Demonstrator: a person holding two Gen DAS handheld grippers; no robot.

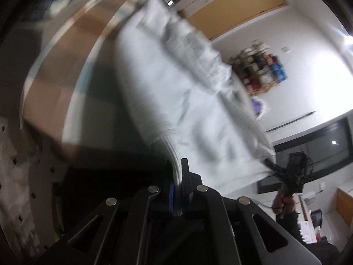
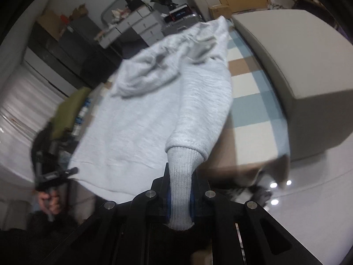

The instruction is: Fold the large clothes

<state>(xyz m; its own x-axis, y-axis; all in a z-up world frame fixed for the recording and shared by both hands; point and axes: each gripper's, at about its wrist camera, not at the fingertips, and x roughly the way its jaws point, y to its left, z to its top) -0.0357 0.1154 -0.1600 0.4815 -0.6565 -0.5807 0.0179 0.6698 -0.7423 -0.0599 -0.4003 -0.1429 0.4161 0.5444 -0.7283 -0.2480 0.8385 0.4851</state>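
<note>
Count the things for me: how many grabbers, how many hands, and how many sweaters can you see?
Grabbers: 2, the left gripper and right gripper
Hands: 2, right hand, left hand
Sweaters: 1, the pale grey sweater
Total: 5

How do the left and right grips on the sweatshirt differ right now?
The right gripper pinches a thick ribbed cuff, which bulges between its fingers; the left gripper clamps a thinner ribbed edge, its fingers nearly meeting. Both are shut on the same pale grey sweatshirt.
</note>
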